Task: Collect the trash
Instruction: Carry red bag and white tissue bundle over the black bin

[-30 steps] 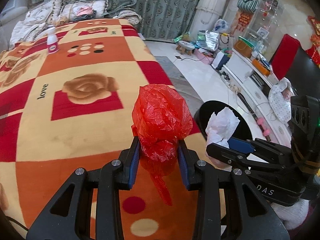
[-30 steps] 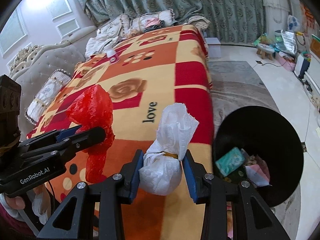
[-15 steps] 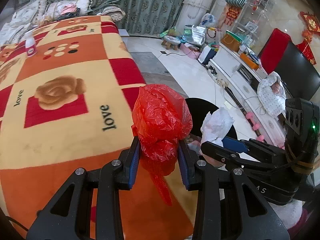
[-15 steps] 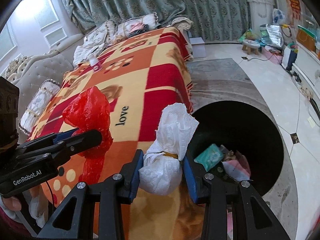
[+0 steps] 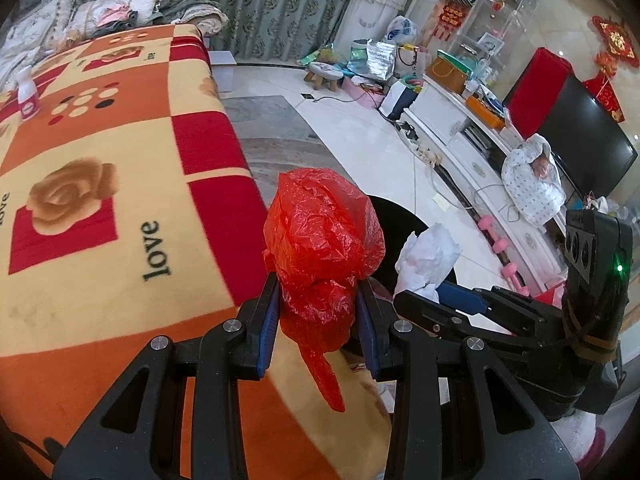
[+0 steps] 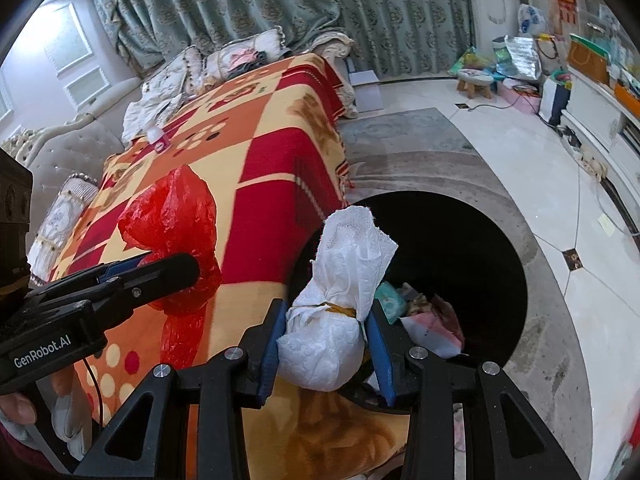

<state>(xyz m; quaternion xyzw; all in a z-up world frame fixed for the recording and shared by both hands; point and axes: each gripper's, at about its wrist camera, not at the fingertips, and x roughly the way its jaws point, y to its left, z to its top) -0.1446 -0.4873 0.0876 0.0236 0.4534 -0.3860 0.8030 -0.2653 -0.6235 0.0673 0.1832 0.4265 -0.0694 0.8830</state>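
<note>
My left gripper (image 5: 318, 312) is shut on a knotted red plastic bag (image 5: 324, 240), held over the blanket's edge; the bag also shows in the right wrist view (image 6: 172, 224). My right gripper (image 6: 326, 330) is shut on a tied white tissue bundle (image 6: 340, 288), also visible in the left wrist view (image 5: 428, 256). The bundle hangs over the near rim of a round black trash bin (image 6: 480, 240) on the floor, which holds a teal packet and crumpled wrappers. The red bag hides most of the bin (image 5: 394, 216) in the left wrist view.
An orange, red and cream rose blanket (image 5: 100, 184) covers the surface to the left, with a small white bottle (image 5: 27, 98) at its far end. Pillows and a curtain lie behind. A white TV cabinet (image 5: 472, 136), stool and bags stand across the tiled floor.
Both grippers have moved right, off the blanket toward the bin, each still holding its trash. The bin now sits closer and larger under the white bundle.
</note>
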